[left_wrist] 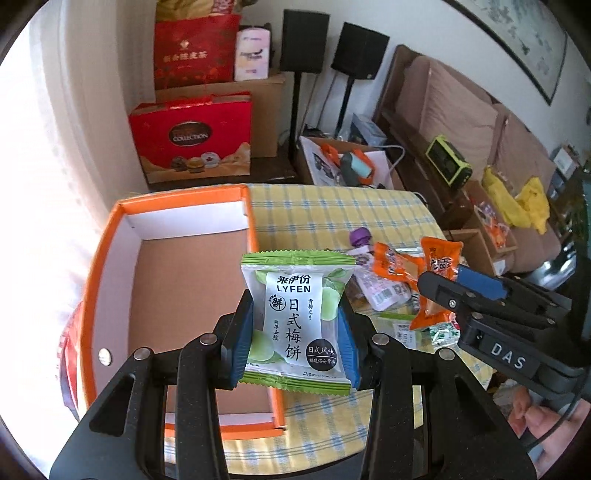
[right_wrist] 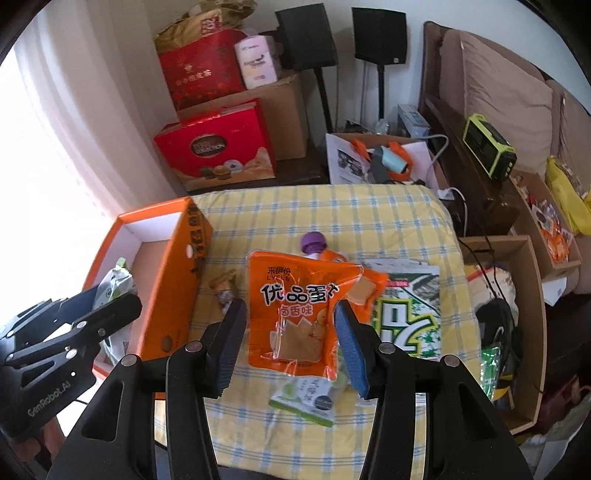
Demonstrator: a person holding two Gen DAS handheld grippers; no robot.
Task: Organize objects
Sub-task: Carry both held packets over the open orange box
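Note:
My left gripper [left_wrist: 295, 343] is shut on a green-and-white plum cake packet [left_wrist: 295, 317], which it holds upright above the right edge of the open orange box [left_wrist: 107, 236]. The box's brown floor shows bare in the left wrist view. My right gripper [right_wrist: 291, 343] is shut on an orange egg snack packet [right_wrist: 295, 306], lifted over the yellow checked tablecloth [right_wrist: 369, 218]. Seen from the left wrist, the right gripper [left_wrist: 447, 282] hangs to the right with its orange packet [left_wrist: 437, 284]. The right wrist view shows the left gripper [right_wrist: 110, 295] over the orange box [right_wrist: 173, 280].
On the cloth lie a purple-capped pouch [right_wrist: 313, 242], a green seaweed pack [right_wrist: 406, 314], a small green-white packet [right_wrist: 306, 398] and a small brown snack [right_wrist: 225, 284]. Cardboard boxes [right_wrist: 517, 295] stand right of the table. Red gift boxes [right_wrist: 218, 147] and speakers [right_wrist: 378, 35] are behind.

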